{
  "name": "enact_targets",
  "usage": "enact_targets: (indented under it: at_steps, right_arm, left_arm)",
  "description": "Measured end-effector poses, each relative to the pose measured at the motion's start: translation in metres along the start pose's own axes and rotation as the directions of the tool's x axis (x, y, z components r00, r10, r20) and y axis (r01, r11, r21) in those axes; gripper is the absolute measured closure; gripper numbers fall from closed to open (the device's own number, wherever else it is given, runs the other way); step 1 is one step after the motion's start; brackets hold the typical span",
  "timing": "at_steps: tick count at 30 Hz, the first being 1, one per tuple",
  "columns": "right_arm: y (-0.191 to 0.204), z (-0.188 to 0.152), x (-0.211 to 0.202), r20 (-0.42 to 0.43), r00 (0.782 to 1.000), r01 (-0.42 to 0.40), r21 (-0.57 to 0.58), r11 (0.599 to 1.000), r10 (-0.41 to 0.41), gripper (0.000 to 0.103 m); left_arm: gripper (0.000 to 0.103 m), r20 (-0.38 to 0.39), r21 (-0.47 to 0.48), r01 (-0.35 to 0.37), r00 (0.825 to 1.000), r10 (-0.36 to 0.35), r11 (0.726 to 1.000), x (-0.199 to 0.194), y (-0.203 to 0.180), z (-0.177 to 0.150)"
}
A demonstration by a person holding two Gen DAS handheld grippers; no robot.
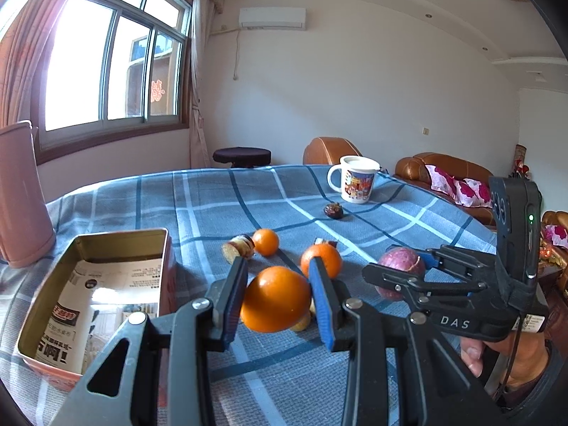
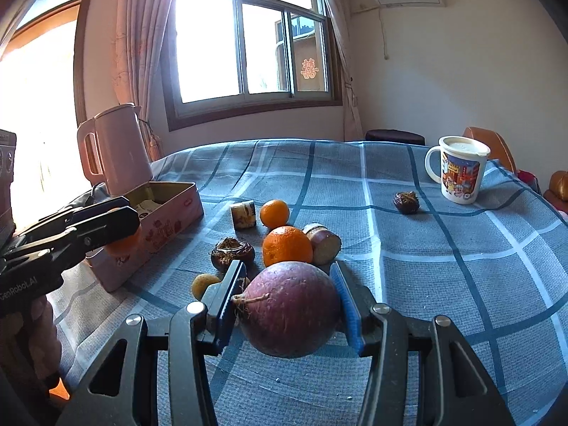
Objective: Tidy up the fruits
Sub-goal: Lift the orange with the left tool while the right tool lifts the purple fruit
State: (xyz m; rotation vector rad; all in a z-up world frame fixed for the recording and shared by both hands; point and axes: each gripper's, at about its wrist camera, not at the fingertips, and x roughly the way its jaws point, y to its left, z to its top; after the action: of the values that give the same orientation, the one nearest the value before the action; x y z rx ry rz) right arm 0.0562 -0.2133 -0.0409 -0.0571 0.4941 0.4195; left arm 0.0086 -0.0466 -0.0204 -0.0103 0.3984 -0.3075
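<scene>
Clamping an orange (image 1: 276, 298), left gripper (image 1: 278, 296); right gripper (image 2: 289, 307) squeezing purple root (image 2: 291, 309).

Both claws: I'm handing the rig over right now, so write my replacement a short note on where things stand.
Left claw: shut on an orange, lifted beside the tin.
Right claw: shut on the purple root, off the cloth.
Tin: open, only printed paper visible inside; no fruit seen in it yet.
On the cloth: two oranges, some small dark and yellowish pieces, a mug.
Left: place both held items, then collect the rest.
</scene>
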Motion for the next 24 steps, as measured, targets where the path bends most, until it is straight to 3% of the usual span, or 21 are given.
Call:
enact_targets:
  at_steps: [17, 24]
  right_arm:
    - [0.002, -0.002, -0.022, 0.129, 0.991, -0.017, -0.010, 1.000, 0.018, 0.052]
    - [-0.002, 0.001, -0.021, 0.125, 0.992, -0.036, 0.009, 0.999, 0.035, 0.052]
  left_arm:
    - [0.066, 0.075, 0.034, -0.055, 0.996, 0.052, 0.998, -0.012, -0.004, 0.004]
    - [0.066, 0.091, 0.044, -0.068, 0.994, 0.064, 0.997, -0.014, -0.005, 0.005]
